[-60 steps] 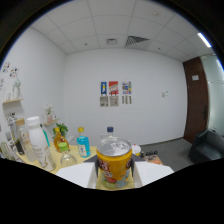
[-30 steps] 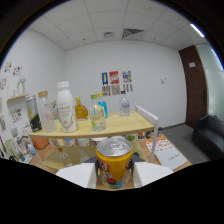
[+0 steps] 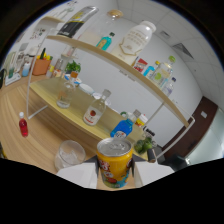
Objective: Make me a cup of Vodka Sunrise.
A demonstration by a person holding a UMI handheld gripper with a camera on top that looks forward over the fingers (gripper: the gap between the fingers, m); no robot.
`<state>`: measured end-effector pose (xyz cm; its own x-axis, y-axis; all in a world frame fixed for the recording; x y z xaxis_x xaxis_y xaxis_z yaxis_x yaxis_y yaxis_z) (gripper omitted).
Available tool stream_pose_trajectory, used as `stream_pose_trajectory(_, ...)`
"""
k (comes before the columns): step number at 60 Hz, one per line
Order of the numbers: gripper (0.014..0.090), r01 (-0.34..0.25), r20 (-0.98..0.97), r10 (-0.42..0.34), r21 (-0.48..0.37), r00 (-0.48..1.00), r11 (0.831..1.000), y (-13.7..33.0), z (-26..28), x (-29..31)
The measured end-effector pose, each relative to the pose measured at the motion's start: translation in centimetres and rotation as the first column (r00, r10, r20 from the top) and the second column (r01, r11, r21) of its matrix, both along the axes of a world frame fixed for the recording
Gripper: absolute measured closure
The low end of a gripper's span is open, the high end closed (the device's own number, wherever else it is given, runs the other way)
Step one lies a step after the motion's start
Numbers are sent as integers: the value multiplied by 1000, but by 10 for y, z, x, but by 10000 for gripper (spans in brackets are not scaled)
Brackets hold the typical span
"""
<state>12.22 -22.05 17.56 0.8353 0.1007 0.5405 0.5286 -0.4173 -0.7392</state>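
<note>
Clearly we have the yellow can (image 3: 115, 162) clamped between our gripper (image 3: 114, 176) fingers, seemingly just above the clear glass (image 3: 70, 153), and tilting too sharply could spill juice onto the wooden table (image 3: 35, 135).

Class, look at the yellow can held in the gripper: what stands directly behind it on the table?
Behind the yellow can, held in the gripper, a blue bottle shows its cap and shoulders. Its lower part is covered by the can. An empty glass stands beside the can.
</note>
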Motion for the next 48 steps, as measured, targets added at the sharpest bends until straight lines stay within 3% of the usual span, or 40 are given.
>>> stream_pose_trajectory(13, 542, -133, 472, 138, -44, 871, 990, 7, 2, -2)
stream_pose_trajectory(26, 542, -230, 803, 227, -115, 550, 966, 11, 15, -9)
stream_pose_trajectory(38, 544, -249, 902, 278, -201, 329, 947, 15, 14, -15)
stream_pose_trajectory(48, 542, -266, 906, 298, -220, 302, 939, 14, 12, -22)
